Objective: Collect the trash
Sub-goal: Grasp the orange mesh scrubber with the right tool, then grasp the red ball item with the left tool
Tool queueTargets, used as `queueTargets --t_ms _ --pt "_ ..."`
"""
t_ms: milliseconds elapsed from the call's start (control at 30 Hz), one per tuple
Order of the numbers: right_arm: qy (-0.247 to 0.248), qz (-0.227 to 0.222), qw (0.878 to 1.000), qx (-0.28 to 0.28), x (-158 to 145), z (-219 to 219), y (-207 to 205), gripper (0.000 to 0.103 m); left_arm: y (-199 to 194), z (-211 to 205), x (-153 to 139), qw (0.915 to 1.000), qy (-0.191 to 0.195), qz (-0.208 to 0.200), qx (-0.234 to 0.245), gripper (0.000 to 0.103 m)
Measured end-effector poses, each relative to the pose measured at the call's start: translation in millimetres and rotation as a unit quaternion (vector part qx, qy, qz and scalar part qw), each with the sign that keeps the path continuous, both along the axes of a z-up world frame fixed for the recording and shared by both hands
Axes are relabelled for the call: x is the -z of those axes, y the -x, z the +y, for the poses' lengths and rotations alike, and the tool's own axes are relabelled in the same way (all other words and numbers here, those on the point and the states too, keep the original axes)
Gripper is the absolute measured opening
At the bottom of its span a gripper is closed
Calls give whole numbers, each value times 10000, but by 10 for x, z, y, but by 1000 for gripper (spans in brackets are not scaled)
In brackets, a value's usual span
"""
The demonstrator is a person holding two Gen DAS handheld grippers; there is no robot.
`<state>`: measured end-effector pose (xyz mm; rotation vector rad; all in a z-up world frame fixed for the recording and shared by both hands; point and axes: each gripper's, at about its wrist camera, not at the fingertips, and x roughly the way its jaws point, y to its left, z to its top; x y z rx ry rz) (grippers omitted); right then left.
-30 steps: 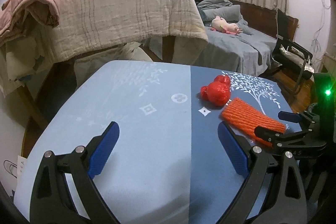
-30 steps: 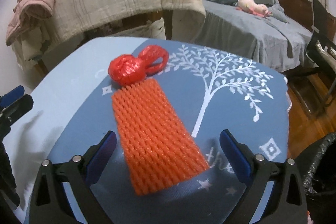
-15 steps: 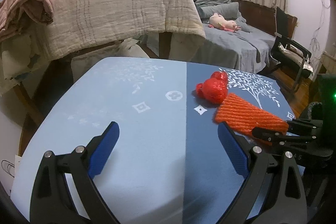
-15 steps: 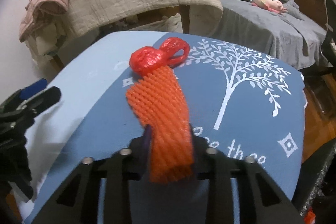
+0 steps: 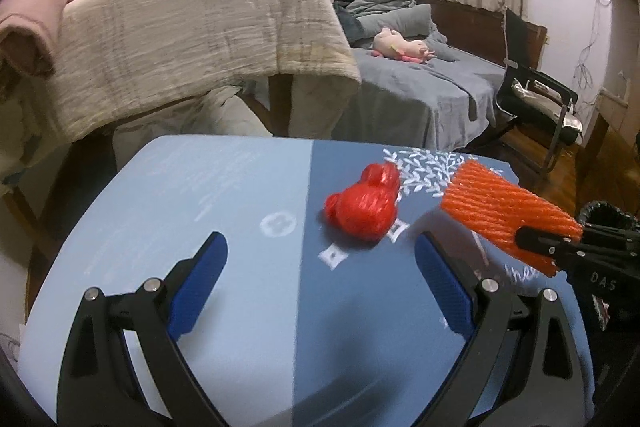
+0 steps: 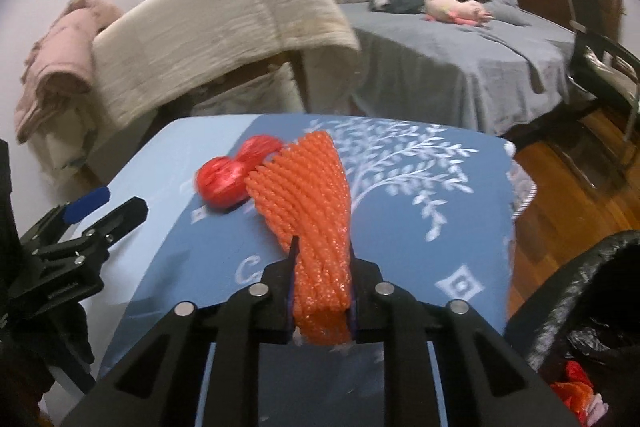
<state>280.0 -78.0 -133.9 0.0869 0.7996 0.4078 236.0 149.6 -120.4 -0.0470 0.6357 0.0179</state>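
Observation:
An orange foam net sleeve (image 6: 308, 195) is pinched at its near end by my right gripper (image 6: 322, 291), which is shut on it and holds it lifted above the blue table (image 6: 420, 227). In the left wrist view the sleeve (image 5: 504, 211) hangs in the air at the right, held by the right gripper (image 5: 540, 247). A crumpled red plastic bag (image 5: 364, 207) lies on the table; it also shows in the right wrist view (image 6: 228, 179). My left gripper (image 5: 320, 287) is open and empty, low over the table, short of the red bag.
A black-lined trash bin (image 6: 580, 327) with red scraps inside stands at the table's right edge, also seen in the left wrist view (image 5: 608, 215). A chair draped with a beige blanket (image 5: 200, 39) is behind the table. A bed (image 5: 420, 83) and a black chair (image 5: 540, 103) are beyond.
My right gripper closed on the orange sleeve and lifted it off the table toward the right. My left gripper moved forward toward the red bag.

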Motion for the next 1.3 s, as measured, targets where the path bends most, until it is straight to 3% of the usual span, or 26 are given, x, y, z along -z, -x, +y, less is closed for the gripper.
queueTargets --t_ms 433,633,700,767,867,1300 --pt "1 17 9991 414 46 -38 -484 19 -721 -126 220 9989 85 369 294 88" --pt "-7 40 9991 423 77 -16 -524 19 -944 -166 388 9957 240 790 426 71" --pt "-12 47 9991 432 82 -21 -520 19 -979 -182 415 9942 304 896 516 54" --pt "-23 62 9990 440 91 -30 -503 19 -973 -211 427 9932 310 933 616 42" --pt "-41 59 9990 452 78 -36 -486 19 -927 -254 400 9935 310 860 680 38" --pt "-254 -128 9983 514 -174 -180 -275 19 -453 -373 -90 9982 83 341 488 36"
